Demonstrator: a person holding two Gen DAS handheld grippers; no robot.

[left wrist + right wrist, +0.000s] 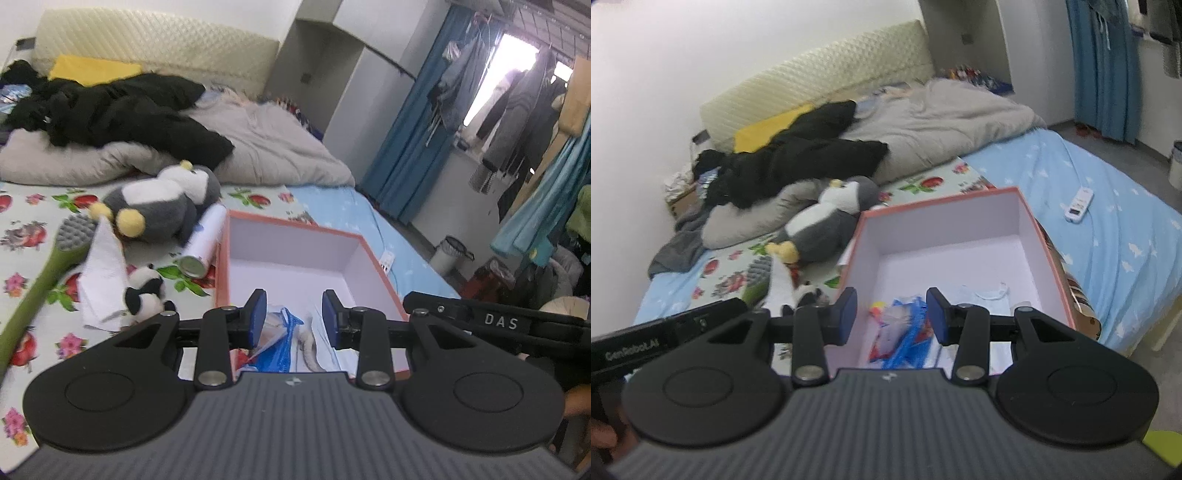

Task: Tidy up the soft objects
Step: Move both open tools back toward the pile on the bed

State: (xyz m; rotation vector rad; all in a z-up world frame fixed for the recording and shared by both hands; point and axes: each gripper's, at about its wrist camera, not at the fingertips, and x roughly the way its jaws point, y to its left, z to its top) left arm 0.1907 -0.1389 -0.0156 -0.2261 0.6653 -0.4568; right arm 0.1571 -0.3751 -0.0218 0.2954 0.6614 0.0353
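Two tongs are in view, each with its two blue-padded fingers spread well apart and nothing held between them: the left tongs (294, 317) and the right tongs (892, 315) both hang over the near end of one open box (373, 254) with an orange rim and pale lilac inside, which sits on the bed. In the box lie one blue-and-red plastic bag (905, 336), one pale face mask (988, 293) and one whitish fuzzy piece (308, 345) that is too blurred to name. To the left of the box, on the flowered sheet (33, 229), there are two soft toys: one grey-and-white penguin plush (162, 203) with yellow feet, and one small panda plush (146, 295) just beside a crumpled white tissue (103, 273). One white spray can (205, 242) lies touching the box's left wall, and one green-handled brush (44, 266) lies further left. One white remote (1079, 204) rests on the blue sheet, well apart from the box. Writing that can be read: "DAS" on the arm of the other gripper in the left wrist view, and "GenRobot.AI" in the right wrist view.
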